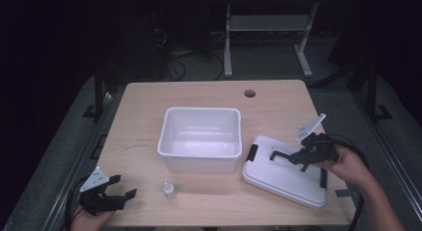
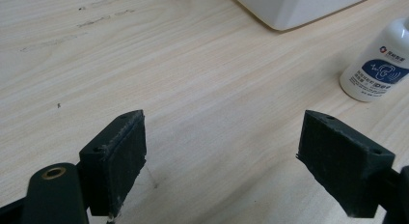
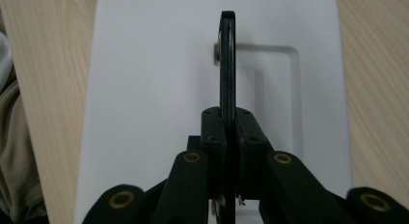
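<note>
A white lid (image 1: 283, 180) with black side clips lies flat on the table at the right. Its thin black handle (image 1: 277, 154) stands up edge-on (image 3: 227, 50) from a recess in the lid (image 3: 144, 89). My right gripper (image 1: 300, 157) is shut on that handle, with both pads (image 3: 212, 127) pressed against its sides. An empty white tub (image 1: 201, 110) stands in the middle of the table. My left gripper (image 1: 127, 186) rests low at the front left corner, jaws wide open (image 2: 224, 132) with only bare wood between them. A small white bottle (image 1: 169, 190) with a blue label (image 2: 376, 72) stands to its right.
The wooden table (image 1: 144, 121) has a cable hole (image 1: 250, 93) near its far edge. A corner of the tub (image 2: 299, 9) lies ahead of the left gripper. Metal desk legs (image 1: 228, 42) stand on the floor beyond the table. A cable (image 1: 356, 151) trails from the right gripper.
</note>
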`<state>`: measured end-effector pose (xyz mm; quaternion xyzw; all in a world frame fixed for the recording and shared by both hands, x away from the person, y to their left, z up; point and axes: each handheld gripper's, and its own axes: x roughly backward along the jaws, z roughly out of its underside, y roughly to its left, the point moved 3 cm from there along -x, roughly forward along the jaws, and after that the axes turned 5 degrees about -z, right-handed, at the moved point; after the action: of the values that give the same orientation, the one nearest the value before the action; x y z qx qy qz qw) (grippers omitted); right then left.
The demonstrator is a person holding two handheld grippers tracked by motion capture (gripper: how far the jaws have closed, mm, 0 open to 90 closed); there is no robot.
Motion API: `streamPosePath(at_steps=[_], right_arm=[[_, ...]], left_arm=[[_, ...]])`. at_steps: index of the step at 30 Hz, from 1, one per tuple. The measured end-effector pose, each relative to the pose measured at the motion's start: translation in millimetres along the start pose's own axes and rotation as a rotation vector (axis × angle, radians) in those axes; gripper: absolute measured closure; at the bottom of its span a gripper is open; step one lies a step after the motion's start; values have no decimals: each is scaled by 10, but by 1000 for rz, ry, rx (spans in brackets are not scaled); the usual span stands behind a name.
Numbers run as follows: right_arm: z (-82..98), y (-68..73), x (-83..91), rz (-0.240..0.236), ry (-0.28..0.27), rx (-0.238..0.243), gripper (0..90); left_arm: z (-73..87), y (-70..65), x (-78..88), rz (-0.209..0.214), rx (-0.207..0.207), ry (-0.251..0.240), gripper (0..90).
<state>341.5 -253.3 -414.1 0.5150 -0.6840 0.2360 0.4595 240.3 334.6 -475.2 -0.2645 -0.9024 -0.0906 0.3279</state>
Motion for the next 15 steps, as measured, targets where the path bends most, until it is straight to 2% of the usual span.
streamPosePath(at_steps=[6,15], right_arm=[[12,-8,-127,-2,-2,-13,840],[14,35,-148,-12,-31,-15,817]], left_arm=[[-2,-15,-5,4,-7,1,171],[-33,-97,-3,21,-30,9,172]])
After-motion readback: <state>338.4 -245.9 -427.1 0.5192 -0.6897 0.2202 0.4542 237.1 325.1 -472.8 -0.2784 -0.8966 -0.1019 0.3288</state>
